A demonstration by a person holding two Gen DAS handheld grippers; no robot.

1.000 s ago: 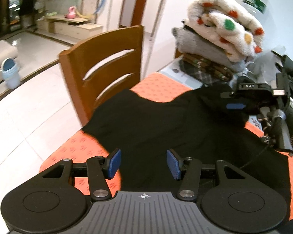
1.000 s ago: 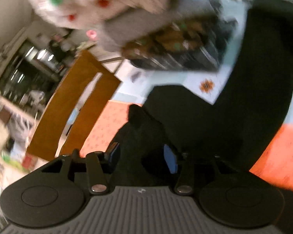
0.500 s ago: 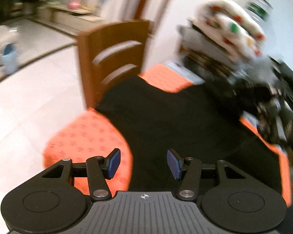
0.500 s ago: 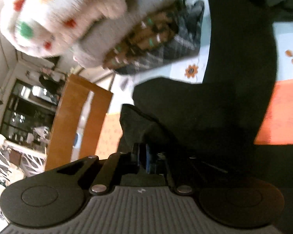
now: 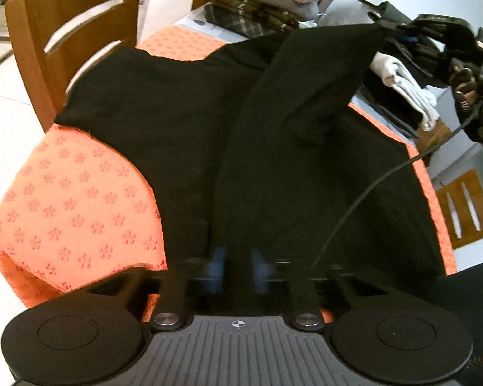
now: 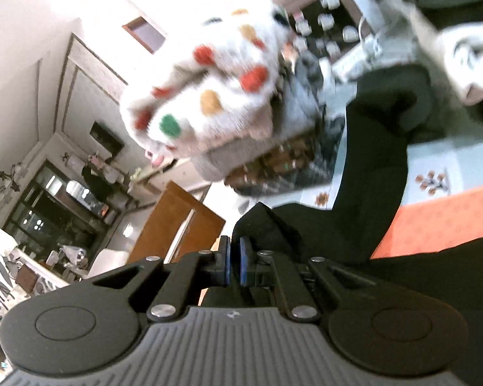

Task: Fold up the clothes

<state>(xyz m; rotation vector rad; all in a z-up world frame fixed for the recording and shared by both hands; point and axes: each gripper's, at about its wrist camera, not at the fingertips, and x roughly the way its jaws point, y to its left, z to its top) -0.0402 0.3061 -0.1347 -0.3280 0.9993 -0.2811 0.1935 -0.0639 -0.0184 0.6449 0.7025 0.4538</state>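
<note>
Centrally, both grippers, left gripper (image 5: 236, 268) and right gripper (image 6: 232, 265), are pinching a black garment (image 5: 183, 122) lying over an orange flower-patterned mat (image 5: 80, 212), beside a wooden chair (image 5: 48, 32) and stacked folded clothes (image 6: 228, 103).

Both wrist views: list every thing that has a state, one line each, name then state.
black garment: spread on the mat, one strip lifted taut between both grippers.
left gripper: shut on the black garment's near edge.
right gripper: shut on the black garment, raised off the mat.
orange mat: flat, partly covered.
pile of folded clothes: stacked, untouched.
wooden chair: upright, empty.
</note>
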